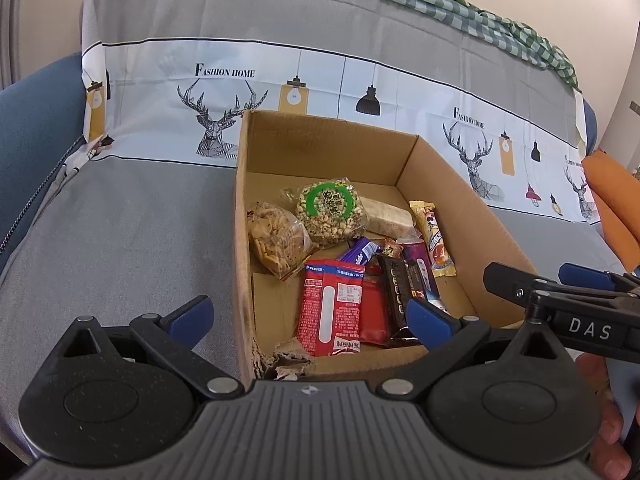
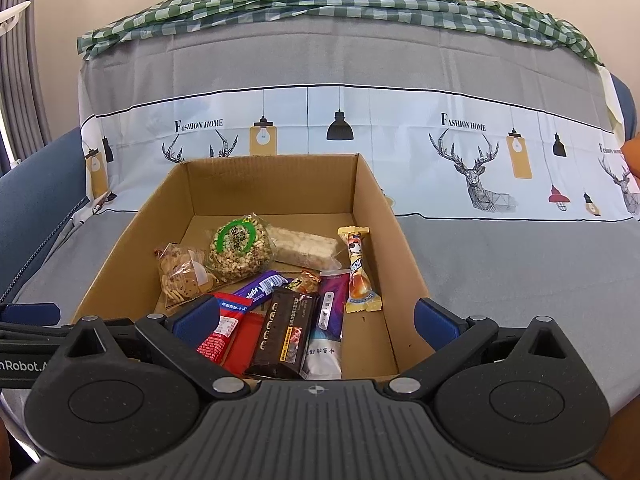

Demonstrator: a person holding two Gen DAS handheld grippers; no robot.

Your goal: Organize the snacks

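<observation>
We see each black plastic hand-held gripper, left [image 1: 310, 318] and right [image 2: 316, 318], built alike: blue finger pads [image 1: 430, 316], silver pivot screws, two round housings, a ribbed grey centre plate (white "DAS" lettering marks the right one's side).

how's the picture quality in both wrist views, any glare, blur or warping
Left wrist view: strong fisheye bend in the sofa cover, dark corners, cardboard box sharp, slight sheen on the red packet. Right wrist view: the same curving, even soft daylight, small print on the black bar too fine to read.
</observation>
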